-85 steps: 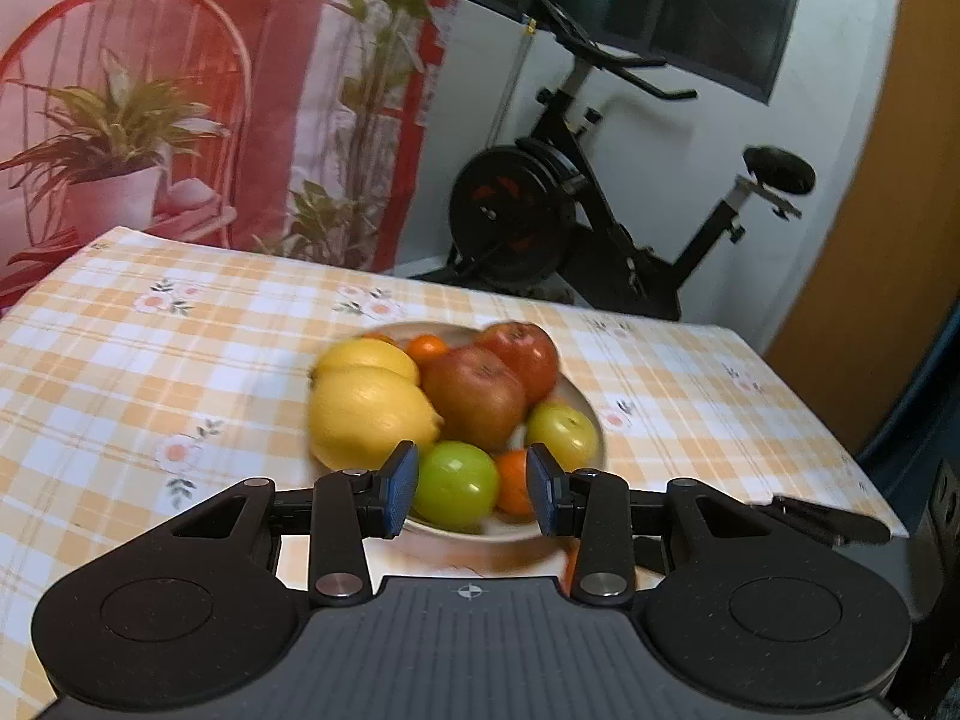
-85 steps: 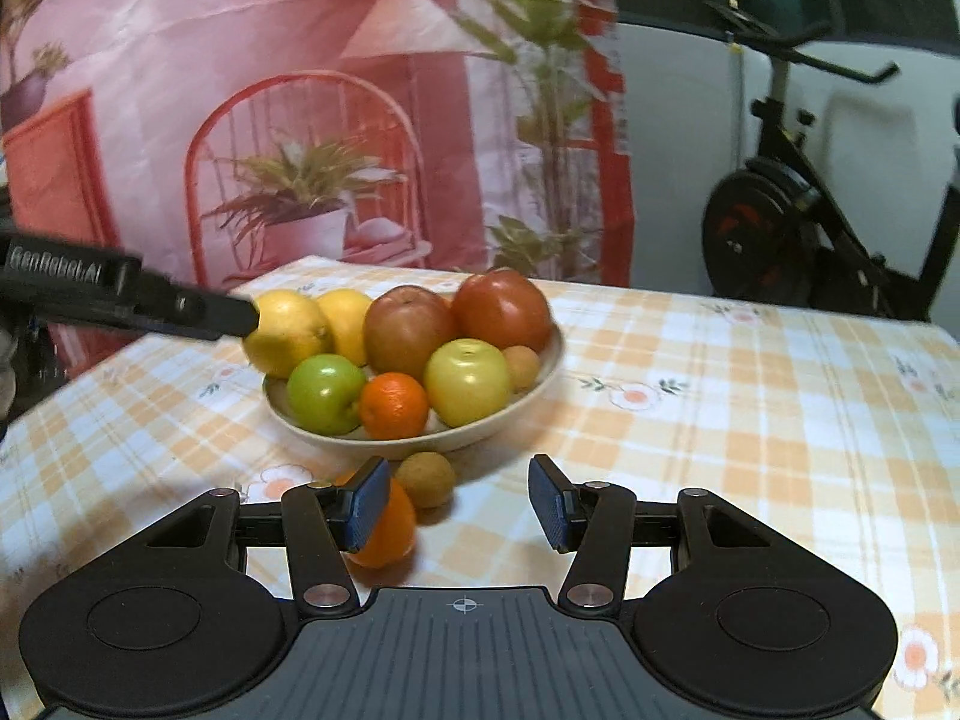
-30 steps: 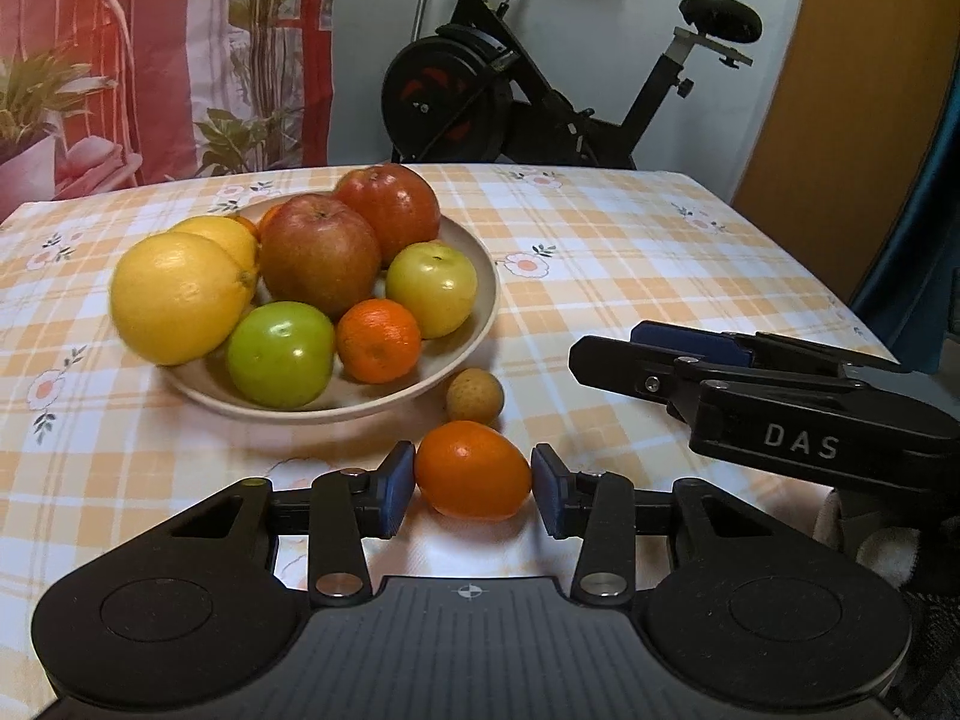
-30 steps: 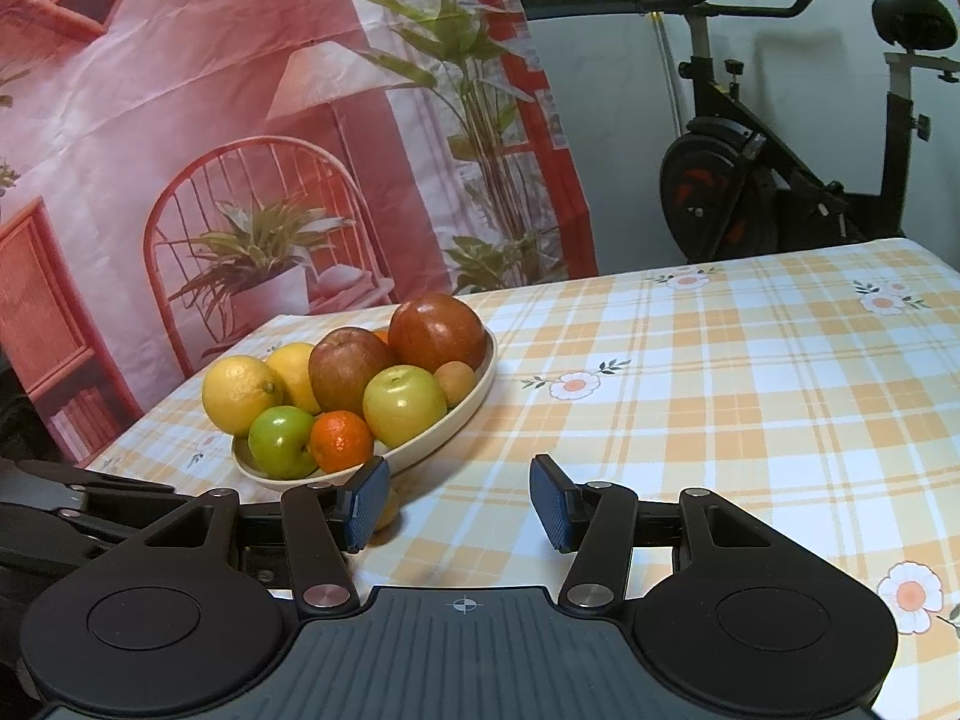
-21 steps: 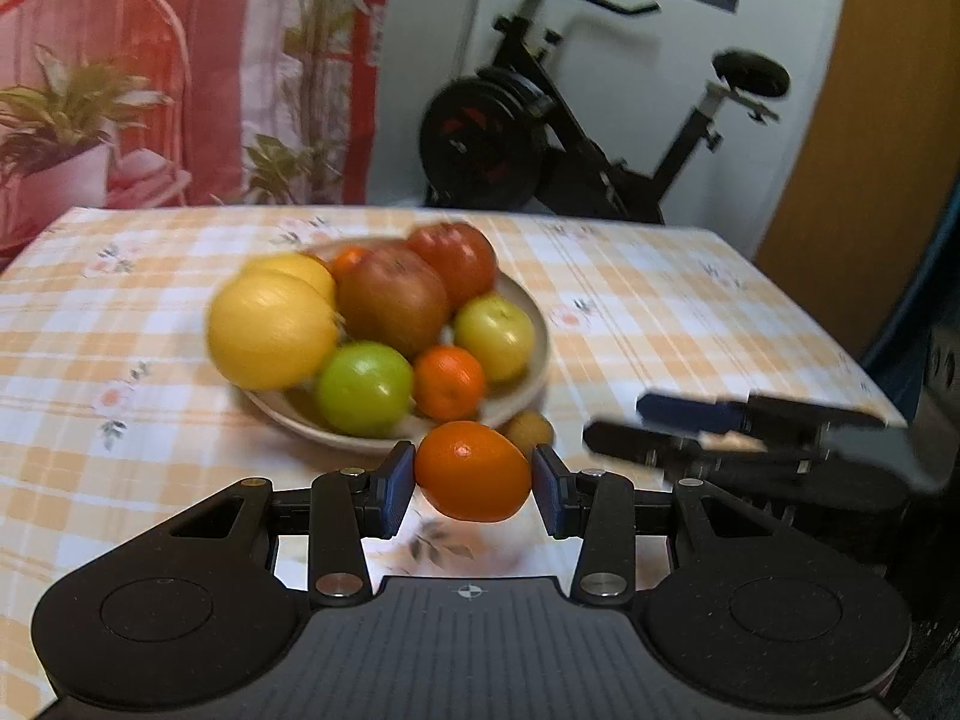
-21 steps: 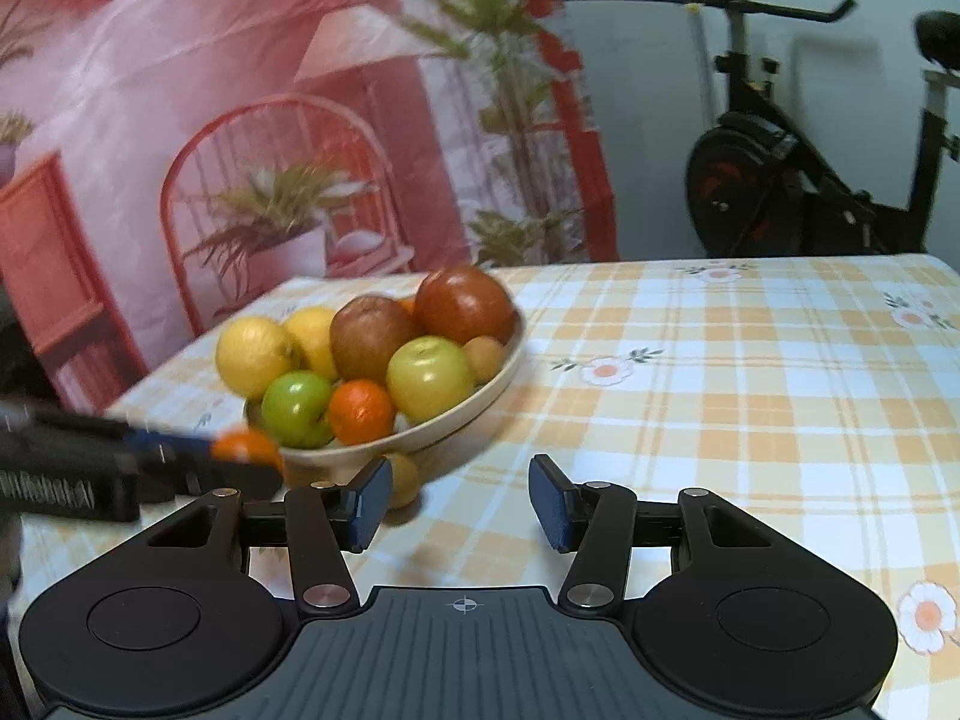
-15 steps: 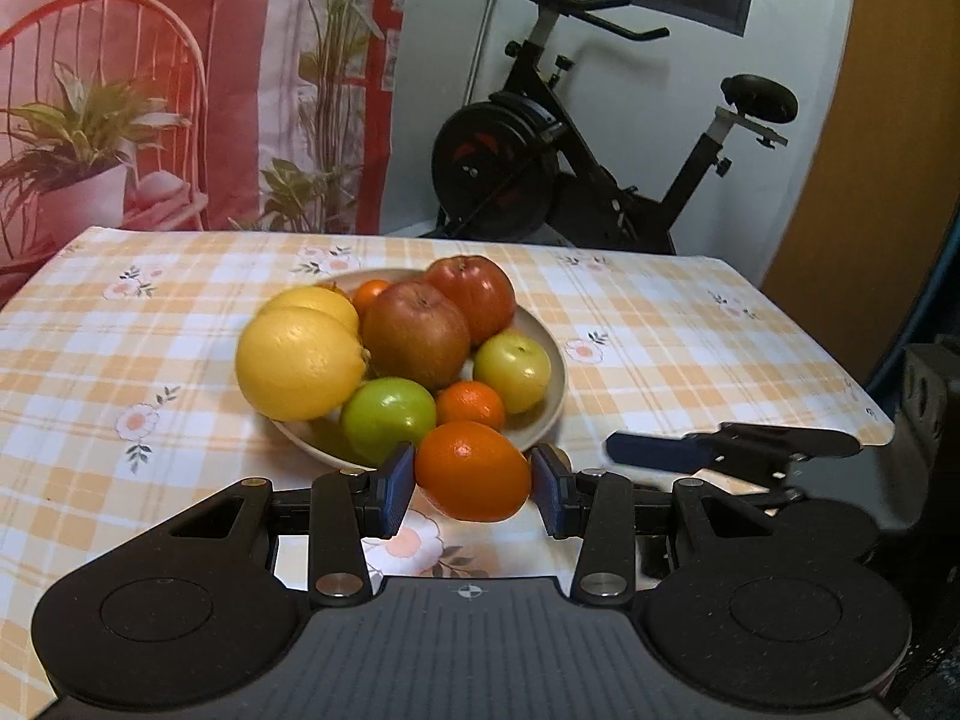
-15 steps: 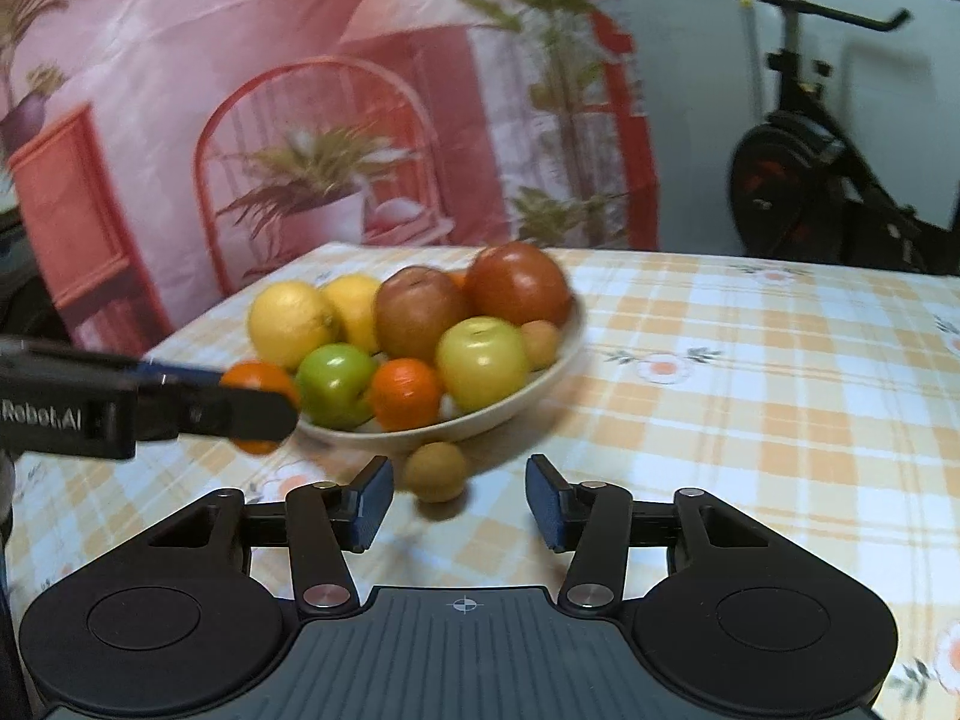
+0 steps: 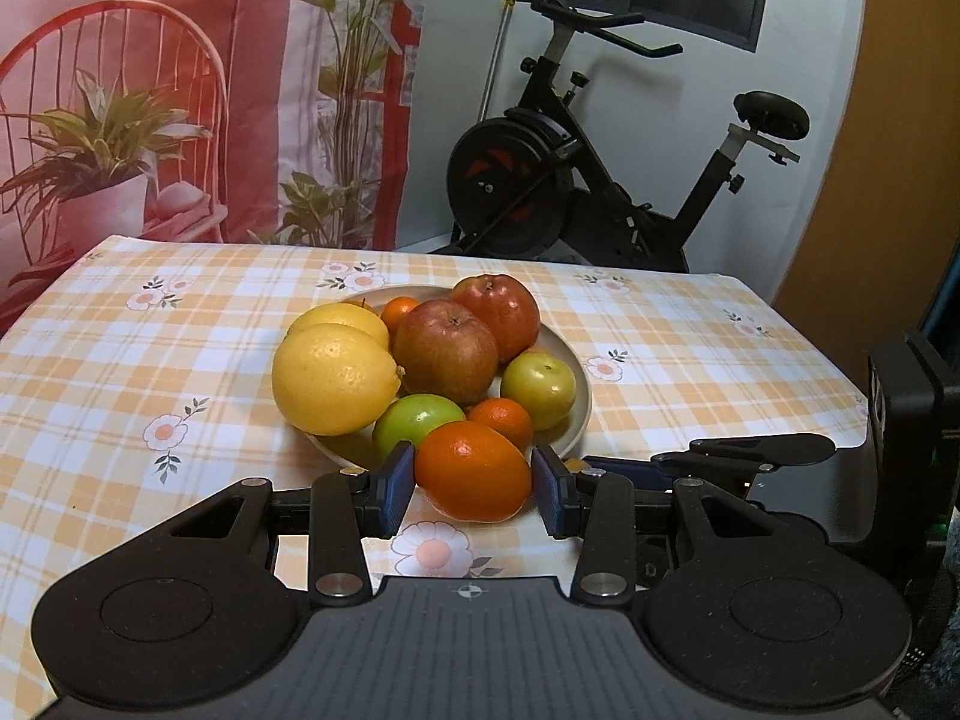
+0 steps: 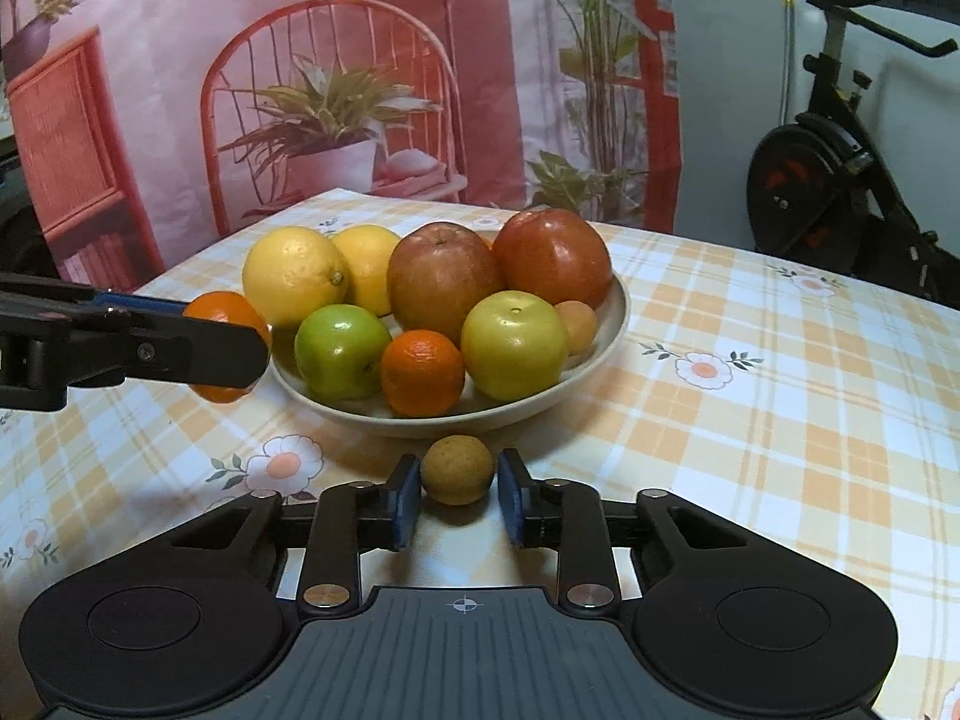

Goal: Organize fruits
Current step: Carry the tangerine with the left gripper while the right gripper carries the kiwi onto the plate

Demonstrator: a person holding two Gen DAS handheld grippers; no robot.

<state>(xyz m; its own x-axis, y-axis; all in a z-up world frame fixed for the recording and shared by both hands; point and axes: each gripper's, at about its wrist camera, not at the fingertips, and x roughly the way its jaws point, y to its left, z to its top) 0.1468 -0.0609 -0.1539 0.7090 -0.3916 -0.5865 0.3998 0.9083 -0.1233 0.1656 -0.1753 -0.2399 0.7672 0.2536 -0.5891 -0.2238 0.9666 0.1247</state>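
The left gripper (image 9: pixel 473 487) clamps an orange (image 9: pixel 472 471) clear of the tablecloth (image 9: pixel 150 360), just before the bowl (image 10: pixel 591 336) of lemons, apples and small oranges. The right gripper (image 10: pixel 456 495) has just been closing on a small brown fruit (image 10: pixel 457 469) lying on the cloth beside the bowl's rim (its pads appear to touch it, though contact is hard to confirm).
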